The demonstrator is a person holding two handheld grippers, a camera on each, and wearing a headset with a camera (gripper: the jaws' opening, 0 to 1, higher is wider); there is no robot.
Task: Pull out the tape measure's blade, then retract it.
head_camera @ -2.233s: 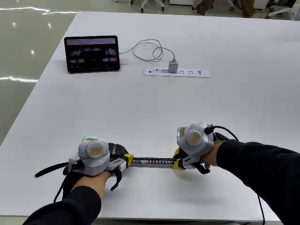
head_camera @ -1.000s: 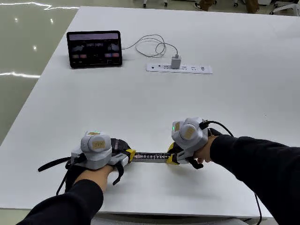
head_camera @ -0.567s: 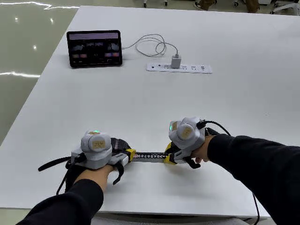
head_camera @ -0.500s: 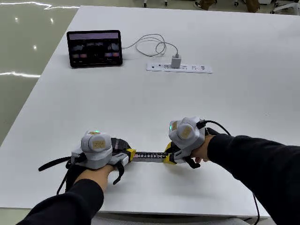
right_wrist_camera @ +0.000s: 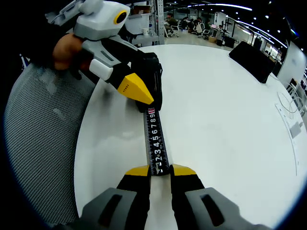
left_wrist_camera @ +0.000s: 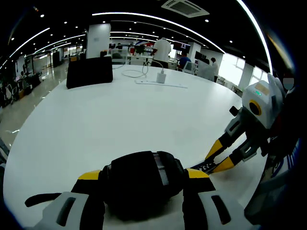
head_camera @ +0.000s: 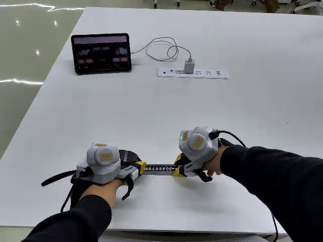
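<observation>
A black tape measure case (head_camera: 129, 157) rests on the white table (head_camera: 166, 116) near its front edge, with my left gripper (head_camera: 134, 168) shut around it. In the left gripper view the case (left_wrist_camera: 141, 182) sits between the yellow-tipped jaws of the left gripper (left_wrist_camera: 144, 176). A short stretch of blade (head_camera: 159, 168) runs right to my right gripper (head_camera: 176, 171). The right gripper (right_wrist_camera: 159, 170) is shut on the blade's end; the numbered blade (right_wrist_camera: 154, 136) leads back to the case (right_wrist_camera: 151, 79).
A dark tablet (head_camera: 101, 53) stands at the far left, beside a white power strip (head_camera: 193, 73) with a charger and coiled cable (head_camera: 161, 51). The case's black strap (head_camera: 55, 177) trails left. A mesh chair (right_wrist_camera: 43, 129) is just past the table's front edge.
My right gripper has moved left toward the left gripper with the blade's end held, so less blade shows. The left gripper and the case have stayed put.
</observation>
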